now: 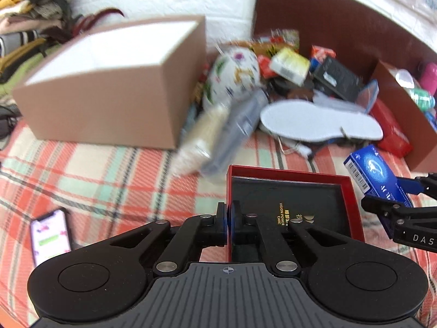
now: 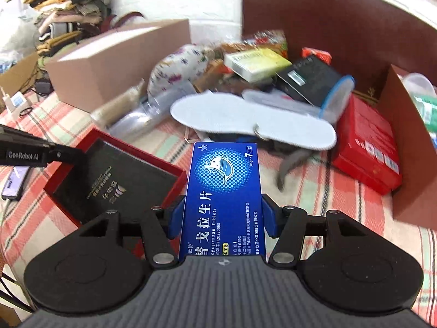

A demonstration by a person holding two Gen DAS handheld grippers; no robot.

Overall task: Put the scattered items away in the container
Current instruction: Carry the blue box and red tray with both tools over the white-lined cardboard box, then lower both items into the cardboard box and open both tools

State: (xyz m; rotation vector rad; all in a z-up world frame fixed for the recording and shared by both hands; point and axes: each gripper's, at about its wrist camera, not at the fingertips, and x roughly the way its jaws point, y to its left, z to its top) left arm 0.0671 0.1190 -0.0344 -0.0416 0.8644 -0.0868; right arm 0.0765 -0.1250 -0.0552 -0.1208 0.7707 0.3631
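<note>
Blue tablet box [image 2: 222,199] clamped flat between the blue pads [image 2: 174,218] of the right hand-held gripper [image 2: 222,218], printed face up, long axis running toward 12 o'clock in the right wrist view. Left hand-held gripper [image 1: 229,224] pinched shut on the near wall of an open red tray with a black lining [image 1: 289,205], gold lettering visible on the lining; jaws together with only the thin wall between them. Same tray seen at 9 o'clock of the tablet box in the right wrist view, tilted, just beside the box. Cardboard container [image 1: 109,82] open-topped at 11 o'clock in the left wrist view, pale inside, resting on a red, green and cream plaid bedspread [image 1: 95,169]. Heap of scattered items from 12 to 2 o'clock: white insole [image 1: 319,121] lying flat on top, floral pouch [image 1: 232,73] leaning beside the container's right corner, yellow-green packet [image 1: 289,65], black box [image 1: 338,78], red carton [image 1: 390,131] against a brown cardboard flap [image 1: 396,114]. Blurred clear and beige packages [image 1: 218,134] between the container and the tray; contents impossible to tell. Phone [image 1: 50,235] with lit screen lying on the bedspread at 8 o'clock. Pile of folded clothes [image 1: 30,22] at 10 o'clock, well apart from the container. Dark brown headboard [image 1: 341,16] behind the heap.
</note>
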